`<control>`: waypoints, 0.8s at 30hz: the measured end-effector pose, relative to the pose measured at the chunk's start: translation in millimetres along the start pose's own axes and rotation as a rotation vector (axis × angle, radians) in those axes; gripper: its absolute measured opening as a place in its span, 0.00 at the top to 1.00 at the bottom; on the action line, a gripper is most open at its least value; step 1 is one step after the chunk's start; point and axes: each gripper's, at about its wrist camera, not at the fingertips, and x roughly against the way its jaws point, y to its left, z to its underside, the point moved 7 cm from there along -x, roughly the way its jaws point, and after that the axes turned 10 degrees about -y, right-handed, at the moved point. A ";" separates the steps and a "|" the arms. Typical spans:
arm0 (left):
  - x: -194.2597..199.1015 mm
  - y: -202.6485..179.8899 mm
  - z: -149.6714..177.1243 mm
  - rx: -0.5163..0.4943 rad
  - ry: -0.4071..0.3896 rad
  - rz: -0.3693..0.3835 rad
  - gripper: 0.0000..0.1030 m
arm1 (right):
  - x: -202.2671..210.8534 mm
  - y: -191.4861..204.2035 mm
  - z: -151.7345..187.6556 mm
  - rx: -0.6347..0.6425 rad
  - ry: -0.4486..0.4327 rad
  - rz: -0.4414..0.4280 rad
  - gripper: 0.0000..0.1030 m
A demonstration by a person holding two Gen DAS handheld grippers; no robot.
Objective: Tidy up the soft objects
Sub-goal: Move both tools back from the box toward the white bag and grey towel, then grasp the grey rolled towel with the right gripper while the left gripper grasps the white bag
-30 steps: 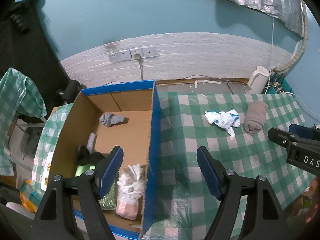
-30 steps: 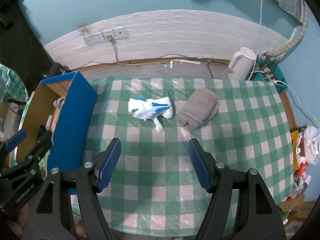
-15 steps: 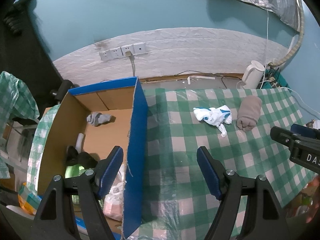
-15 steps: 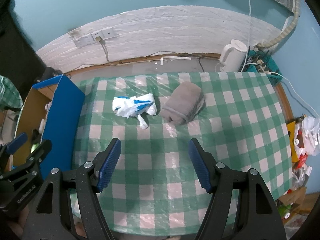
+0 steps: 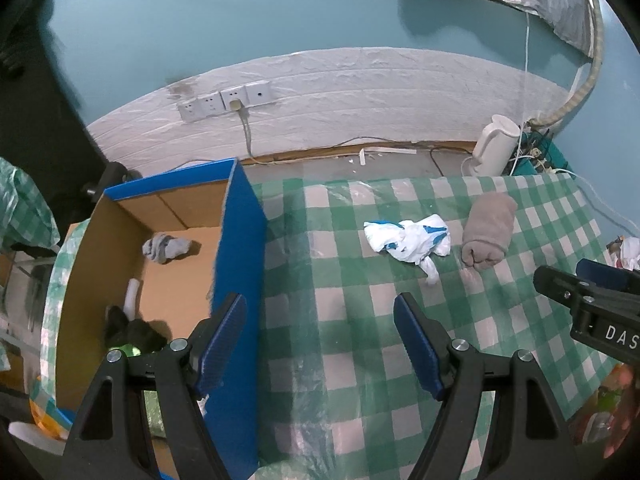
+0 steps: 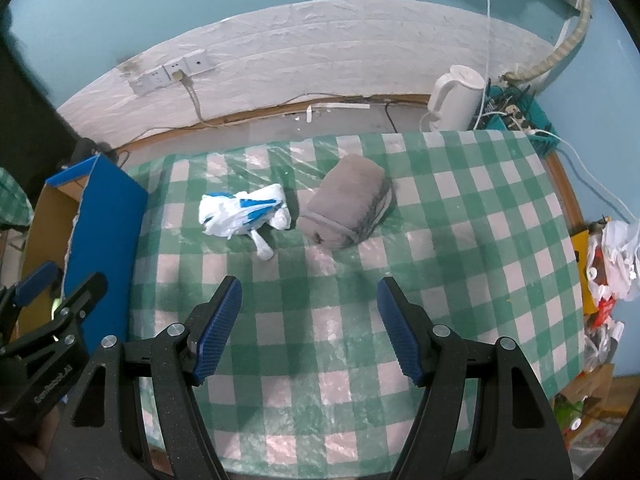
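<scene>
Clutter at the near end of the cardboard box (image 5: 120, 240) is hard for us to read: in the left wrist view we make out a dark lump (image 5: 132, 330) with a patch of bright green beneath it and a pale tube (image 5: 131, 296) leaning beside it, but the left claw (image 5: 320, 336) and the box's blue wall (image 5: 240, 248) cover the rest. Farther back on the box floor we see 1 small grey bundle (image 5: 166, 247), crumpled and lying alone. In the right wrist view the box is cut off at the frame's left edge, and only its blue wall and a strip of brown side show.

We see 2 soft things out on the checked tabletop (image 6: 460, 240). The white and blue plastic bag (image 6: 244, 216) is scrunched into a wad with 1 twisted tail pointing toward the cameras. Just beside it, on its right and seemingly not touching, lies the grey rolled towel (image 6: 346, 202), a thick roll with its layered end facing the camera.

Both claws hang above the cloth with nothing between their blue pads. The left claw is spread wide, one finger over the box edge, the other over the tabletop. The right claw (image 6: 310, 324) is likewise spread wide, well short of the bag and towel. A white kettle (image 6: 454, 96) stands past the tabletop's far right corner.
</scene>
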 end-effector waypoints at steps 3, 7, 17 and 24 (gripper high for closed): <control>-8.0 -4.5 -2.6 -0.010 0.005 0.005 0.25 | -8.0 -4.5 -3.1 -0.014 0.012 0.003 0.32; -21.7 -11.0 -6.9 -0.018 0.018 0.020 0.25 | -21.3 -12.2 -10.7 -0.043 0.027 0.014 0.32; -54.4 -23.6 -21.9 -0.021 0.037 0.034 0.25 | -60.0 -30.4 -32.4 -0.135 0.079 0.027 0.32; -72.1 -35.8 -29.0 -0.065 0.037 0.036 0.25 | -83.6 -38.2 -36.4 -0.195 0.116 0.030 0.32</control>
